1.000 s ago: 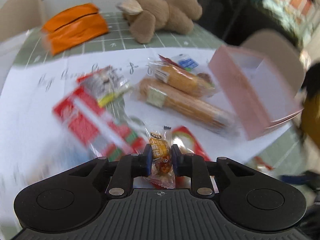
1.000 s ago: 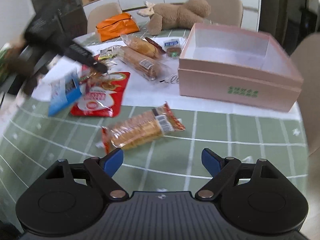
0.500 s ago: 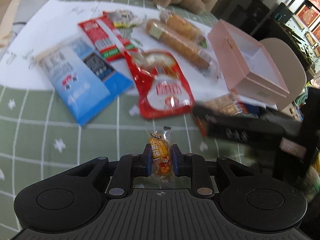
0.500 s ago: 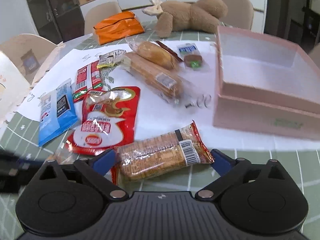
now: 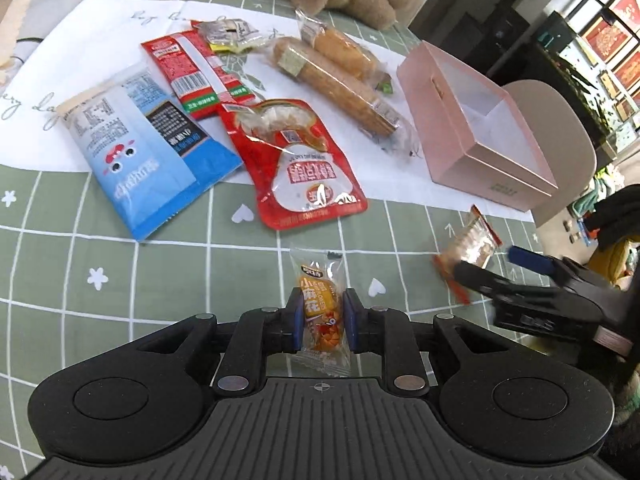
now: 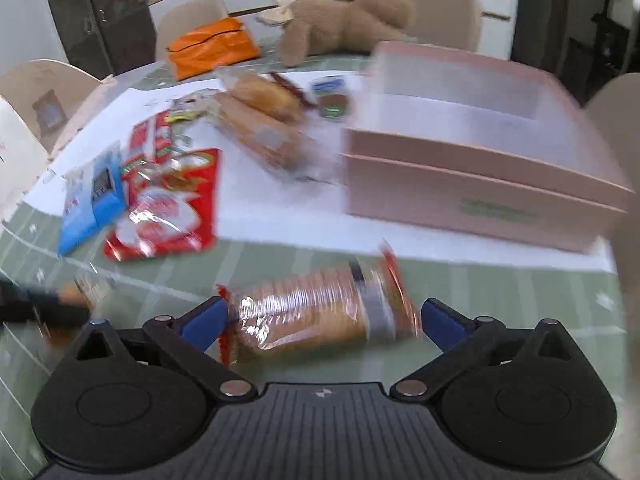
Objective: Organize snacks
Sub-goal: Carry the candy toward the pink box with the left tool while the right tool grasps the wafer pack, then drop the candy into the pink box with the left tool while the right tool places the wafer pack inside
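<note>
Two grippers were in play. The left gripper [image 5: 320, 326] was clenched on a small yellow candy packet [image 5: 321, 312], held upright between the jaws with its crimped top sticking out at 12 o'clock, above the green-checked desk [image 5: 120, 280].

The right gripper [image 6: 324, 318] had just been opened wide; a clear-wrapped biscuit pack [image 6: 320, 314] lay crosswise between the spread jaws, and no pad was seen pressing on it, though blur left contact at the ends uncertain.

The pink box [image 6: 480, 184], open and apparently empty, was seen at 1 o'clock of the biscuit pack, near it on the white sheet. In the left view the red pouch [image 5: 304, 172], blue bag [image 5: 144, 148] and two bread rolls [image 5: 340, 76] were spread from 10 to 12 o'clock, well clear of the box.

Handling, as judged: the biscuit pack would be light and stiff along its length, with brittle contents and slippery film. It would best be taken across the short width at mid-length, not by the red crimped ends, and squeezed gently. The candy packet was judged light and crinkly; the grip on its body looked adequate.
</note>
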The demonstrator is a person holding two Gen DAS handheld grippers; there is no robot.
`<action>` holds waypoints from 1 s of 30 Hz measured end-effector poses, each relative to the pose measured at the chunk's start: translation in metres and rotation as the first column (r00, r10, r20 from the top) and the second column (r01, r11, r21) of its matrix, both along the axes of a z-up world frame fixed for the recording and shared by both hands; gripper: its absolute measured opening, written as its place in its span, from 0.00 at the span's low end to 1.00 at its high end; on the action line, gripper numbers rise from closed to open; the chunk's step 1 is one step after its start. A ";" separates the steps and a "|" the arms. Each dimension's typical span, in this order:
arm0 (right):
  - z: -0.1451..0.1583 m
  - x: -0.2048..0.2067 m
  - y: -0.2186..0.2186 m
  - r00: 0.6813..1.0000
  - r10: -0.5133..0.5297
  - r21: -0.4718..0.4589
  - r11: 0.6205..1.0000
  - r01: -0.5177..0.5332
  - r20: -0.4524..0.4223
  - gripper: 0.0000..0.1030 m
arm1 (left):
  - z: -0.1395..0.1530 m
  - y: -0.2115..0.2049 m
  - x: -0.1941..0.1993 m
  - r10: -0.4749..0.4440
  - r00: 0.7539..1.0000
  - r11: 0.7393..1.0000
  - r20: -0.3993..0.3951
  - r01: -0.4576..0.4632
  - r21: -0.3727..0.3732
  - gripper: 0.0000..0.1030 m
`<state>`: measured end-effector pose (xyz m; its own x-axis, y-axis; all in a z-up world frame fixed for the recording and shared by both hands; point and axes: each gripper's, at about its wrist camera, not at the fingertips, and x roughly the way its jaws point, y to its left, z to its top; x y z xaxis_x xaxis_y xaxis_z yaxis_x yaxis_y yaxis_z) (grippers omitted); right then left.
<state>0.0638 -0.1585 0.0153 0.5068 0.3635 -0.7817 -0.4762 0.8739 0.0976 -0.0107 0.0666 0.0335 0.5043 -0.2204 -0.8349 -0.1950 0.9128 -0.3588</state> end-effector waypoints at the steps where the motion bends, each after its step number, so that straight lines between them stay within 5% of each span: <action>1: 0.003 -0.005 -0.010 1.000 -0.006 0.001 1.000 0.006 0.017 0.97 | -0.001 -0.002 0.001 -0.007 1.000 1.000 -0.005 0.007 -0.004 0.23; 6: 0.023 -0.019 -0.041 0.998 -0.006 0.033 0.999 0.004 0.066 0.97 | -0.004 -0.017 0.006 -0.068 0.998 0.998 -0.014 0.068 -0.017 0.23; 12: 0.017 -0.001 -0.034 0.990 -0.085 0.139 0.985 0.101 -0.115 0.94 | -0.005 -0.031 0.007 -0.115 0.993 0.993 -0.024 0.115 0.000 0.23; 16: 0.002 0.010 -0.002 0.990 -0.096 0.092 0.990 0.105 -0.102 0.89 | -0.003 -0.035 0.002 -0.120 0.992 0.992 -0.027 0.121 0.023 0.23; 18: -0.002 0.009 0.014 0.997 -0.067 0.029 0.997 0.068 -0.025 0.80 | -0.002 -0.037 0.000 -0.123 0.992 0.992 -0.026 0.124 0.023 0.23; 20: -0.002 0.004 0.023 0.999 -0.011 -0.059 0.998 0.013 0.048 0.48 | -0.001 -0.040 -0.001 -0.135 0.991 0.991 -0.019 0.135 0.018 0.23; 22: 0.003 -0.003 0.020 0.996 0.070 -0.078 0.995 -0.066 0.060 0.34 | -0.001 -0.045 0.000 -0.148 0.989 0.989 -0.010 0.148 0.010 0.23; 26: 0.022 -0.015 -0.009 0.993 0.109 -0.064 0.992 -0.106 0.048 0.33 | 0.011 -0.059 0.009 -0.197 0.979 0.980 0.058 0.198 -0.012 0.23; 30: 0.066 -0.019 -0.050 0.988 0.052 0.004 0.999 -0.053 0.143 0.33 | 0.043 -0.075 0.051 -0.256 0.953 0.963 0.160 0.266 -0.040 0.23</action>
<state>0.0444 -0.2083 0.0813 0.5929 0.3984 -0.6998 -0.5307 0.8469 0.0324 0.0406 -0.0088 0.0766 0.5425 -0.4087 -0.7339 0.1083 0.9004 -0.4214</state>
